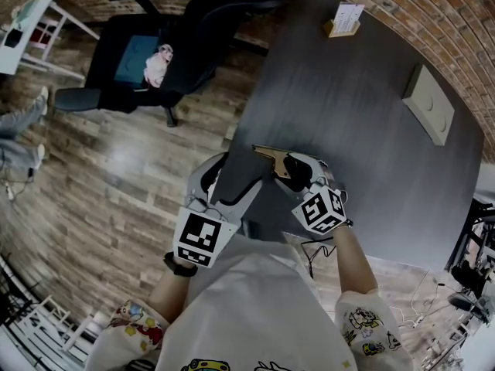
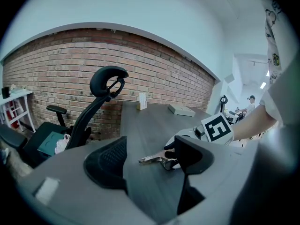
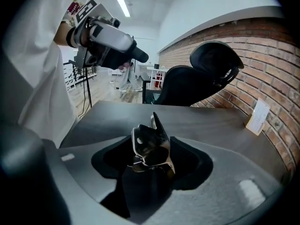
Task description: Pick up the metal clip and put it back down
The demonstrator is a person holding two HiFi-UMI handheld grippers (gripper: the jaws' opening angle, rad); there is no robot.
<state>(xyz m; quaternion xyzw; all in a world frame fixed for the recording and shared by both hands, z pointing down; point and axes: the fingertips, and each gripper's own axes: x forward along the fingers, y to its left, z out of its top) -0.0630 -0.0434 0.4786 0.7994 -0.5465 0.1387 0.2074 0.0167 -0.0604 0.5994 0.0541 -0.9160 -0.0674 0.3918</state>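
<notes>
The metal clip [image 1: 271,156], brass-coloured, lies near the front edge of the dark table [image 1: 363,122]. My right gripper [image 1: 292,170] points down at it from the right. In the right gripper view the clip [image 3: 151,144] fills the gap of the right gripper [image 3: 152,162], and both black pads touch its sides. In the left gripper view the clip [image 2: 153,159] has its tip on the tabletop. My left gripper [image 1: 232,182] hovers just left of it, jaws open with nothing between them [image 2: 151,167].
A black office chair [image 1: 155,52] stands on the wood floor left of the table. A small card stand [image 1: 344,19] and a flat white box [image 1: 428,103] sit at the table's far side, by the brick wall.
</notes>
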